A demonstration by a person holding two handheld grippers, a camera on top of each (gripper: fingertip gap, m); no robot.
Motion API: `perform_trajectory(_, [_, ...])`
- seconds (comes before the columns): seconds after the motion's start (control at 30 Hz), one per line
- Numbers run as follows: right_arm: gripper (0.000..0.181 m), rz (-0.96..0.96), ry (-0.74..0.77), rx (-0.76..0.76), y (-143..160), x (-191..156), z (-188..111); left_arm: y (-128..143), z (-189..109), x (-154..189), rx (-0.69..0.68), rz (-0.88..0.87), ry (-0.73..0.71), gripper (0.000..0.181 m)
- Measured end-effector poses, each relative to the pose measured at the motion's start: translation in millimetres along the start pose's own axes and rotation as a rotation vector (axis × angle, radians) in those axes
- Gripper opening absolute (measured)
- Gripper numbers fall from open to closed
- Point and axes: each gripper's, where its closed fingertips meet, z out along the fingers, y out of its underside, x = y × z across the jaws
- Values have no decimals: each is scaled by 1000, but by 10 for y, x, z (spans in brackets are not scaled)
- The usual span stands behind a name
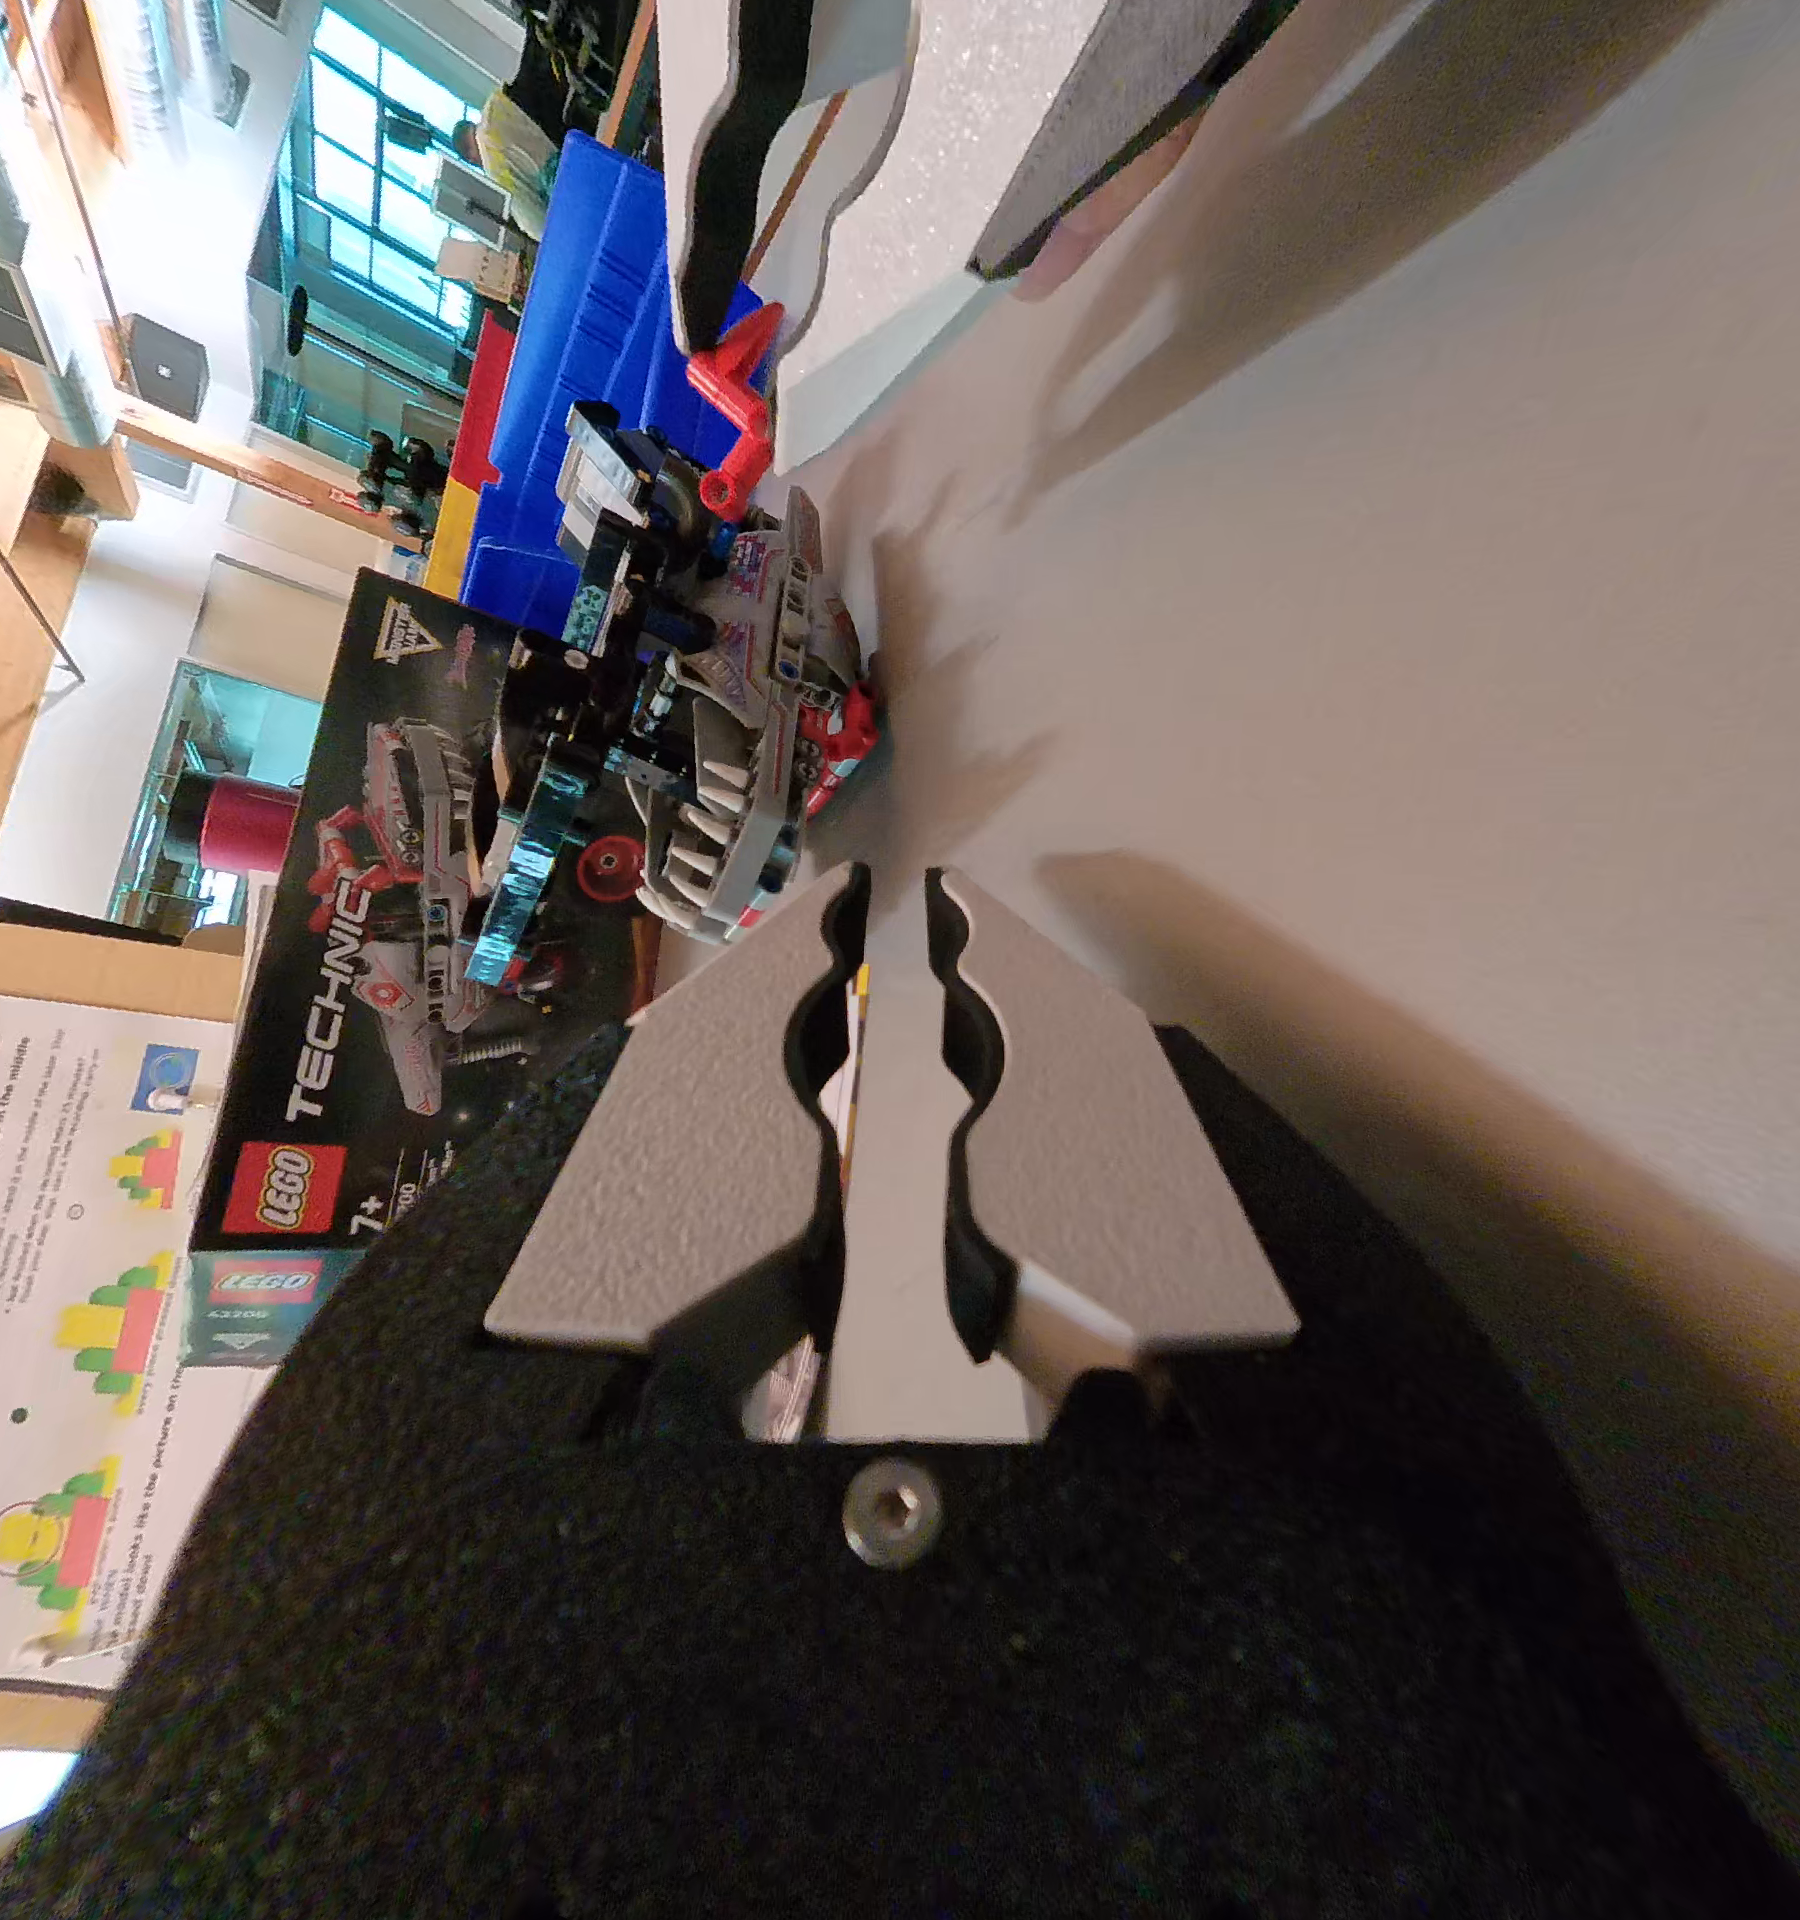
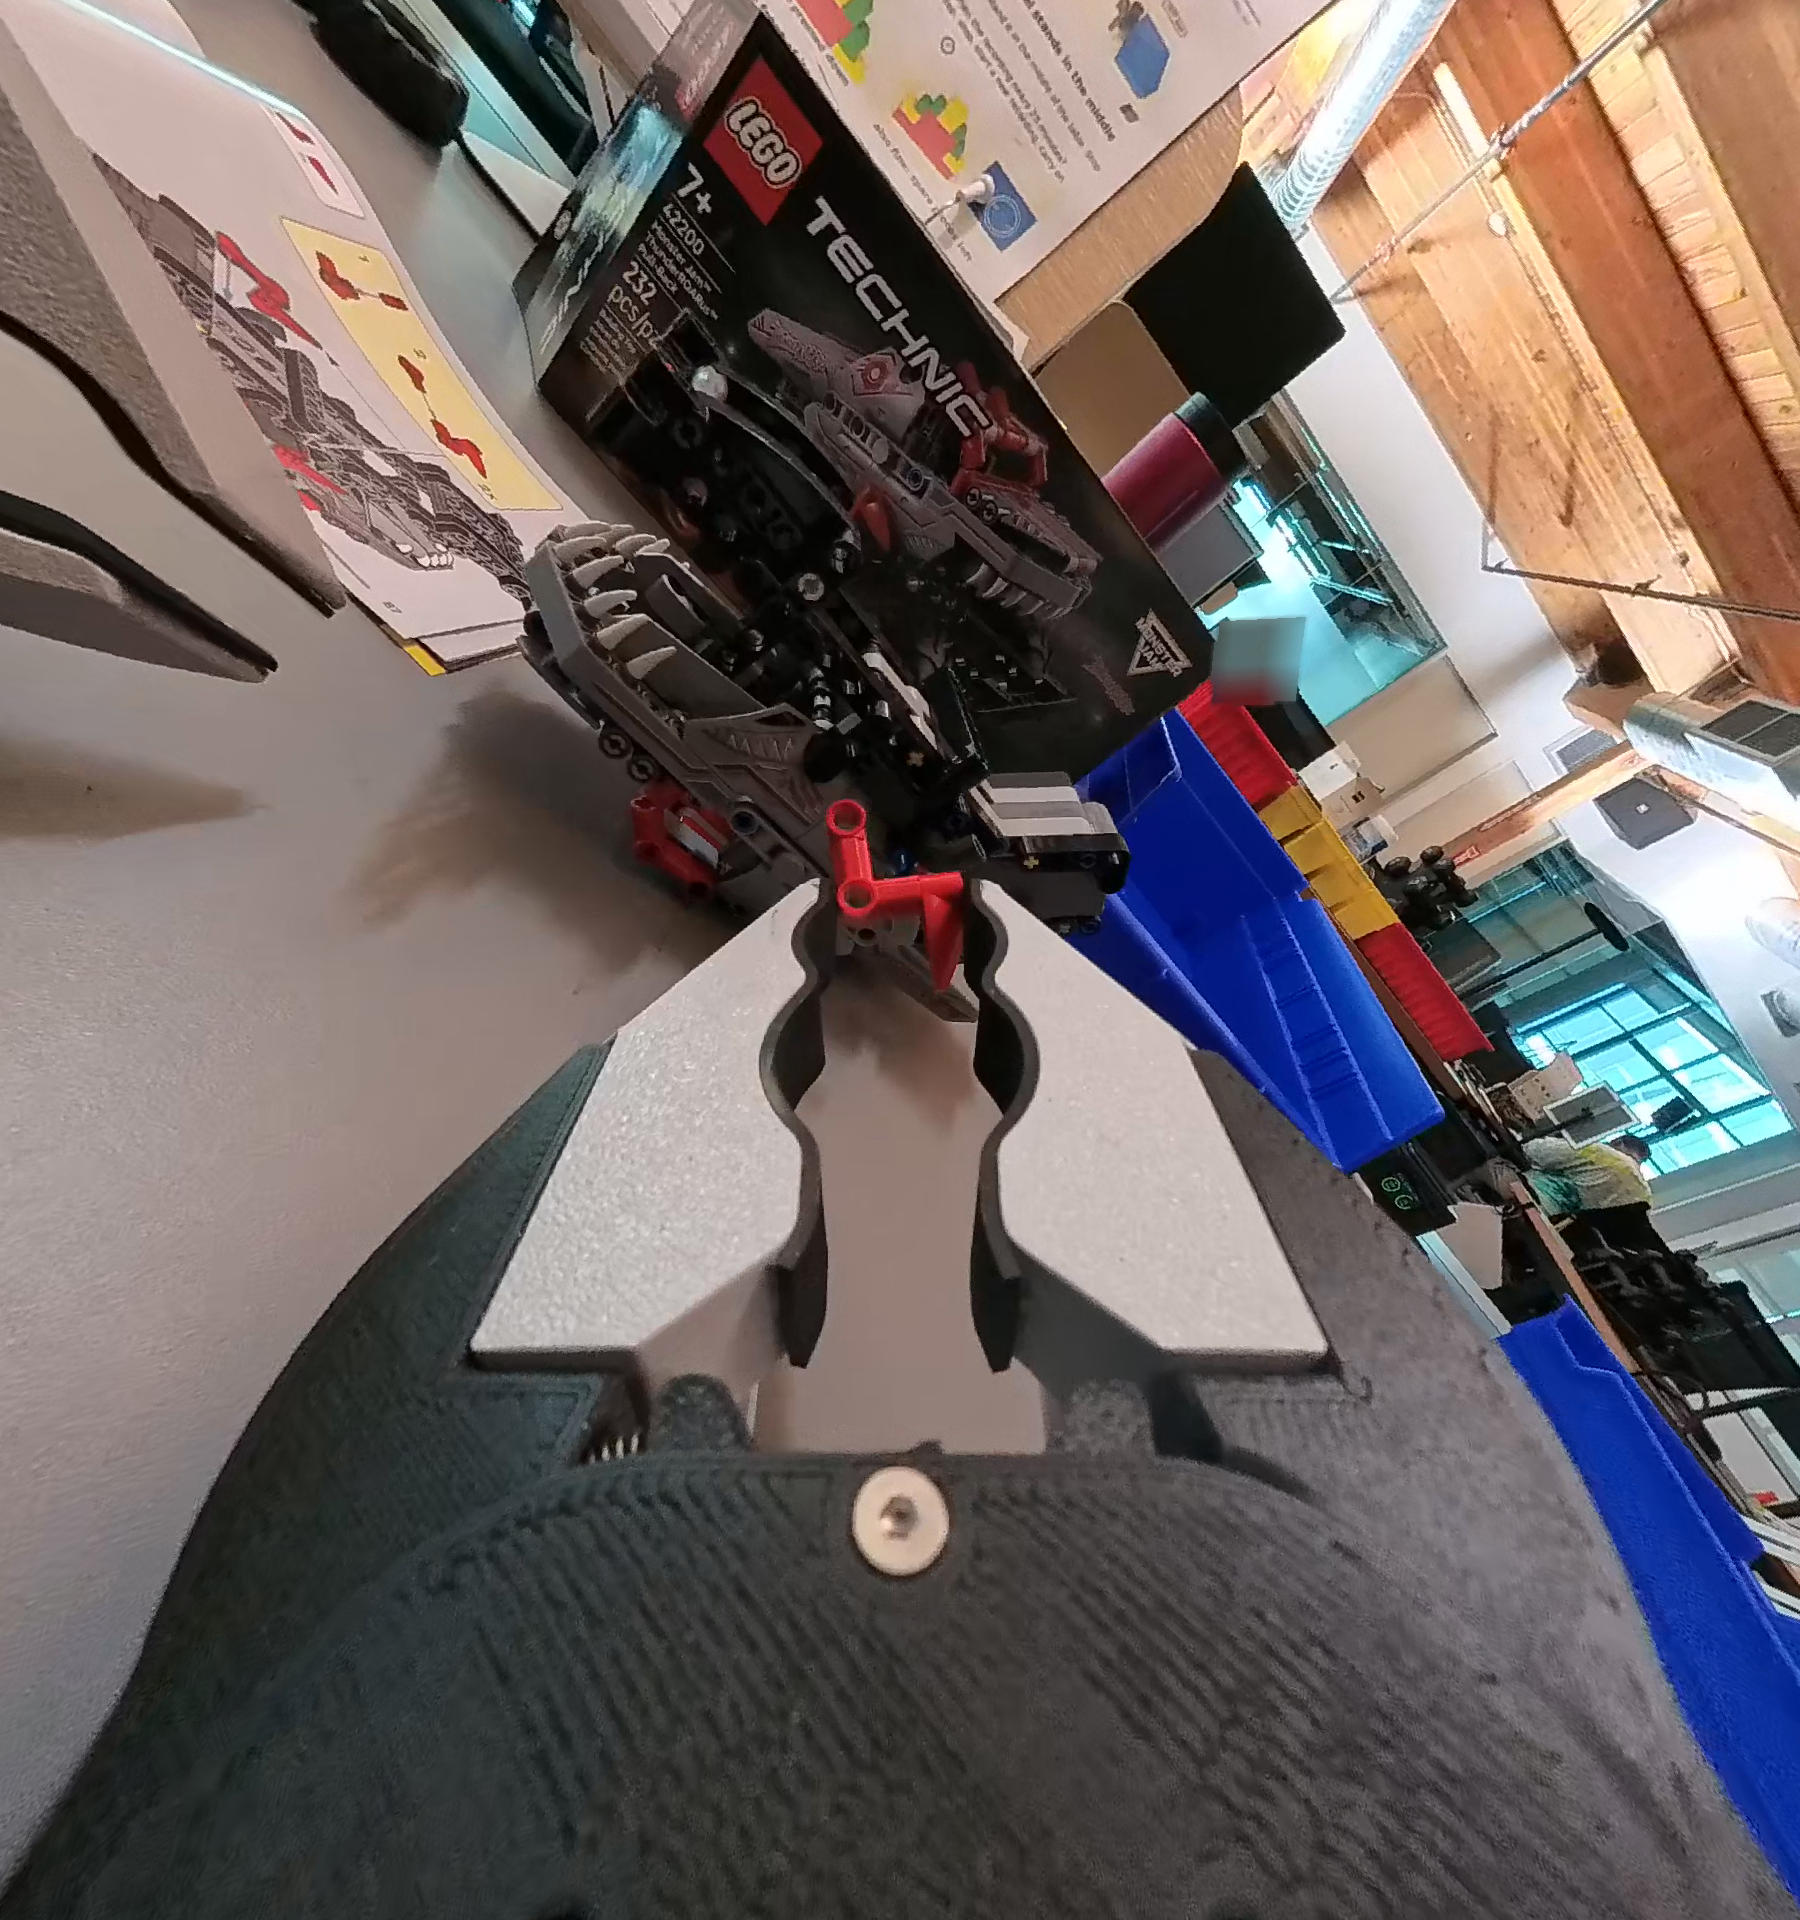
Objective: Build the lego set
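A grey lego model with toothed jaws (image 1: 740, 717) lies on the pale table (image 1: 1395, 727), in front of its box. It also shows in the right wrist view (image 2: 667, 686). My right gripper (image 2: 896, 904) is shut on a red angled lego piece (image 2: 854, 857) and holds it against the model's rear end. In the left wrist view this gripper (image 1: 740, 343) comes in from the top with the red piece (image 1: 740, 416). My left gripper (image 1: 898, 883) is just short of the model's jaws, its jaws a narrow gap apart and empty. Its fingers (image 2: 96, 592) show at the left of the right wrist view.
The lego box (image 1: 356, 935) (image 2: 875, 364) stands behind the model. An open instruction booklet (image 2: 356, 364) lies on the table (image 2: 148, 1039). Blue, red and yellow bins (image 2: 1239, 935) (image 1: 584, 312) line the far edge. A printed sheet on cardboard (image 1: 44, 1299) stands beside the box. One gripper's finger ends stand about 11 centimeters off the other's.
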Motion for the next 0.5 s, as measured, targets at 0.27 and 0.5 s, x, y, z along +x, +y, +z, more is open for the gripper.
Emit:
perform_trajectory(0.27, [23, -31, -21, -4, -7, -57, 11, 43, -16, -121, 0, -76, -24, 10])
perform_trajectory(0.5, [23, -58, -59, -7, -5, -134, 20, 52, -2, -431, 33, -351, 10, 33])
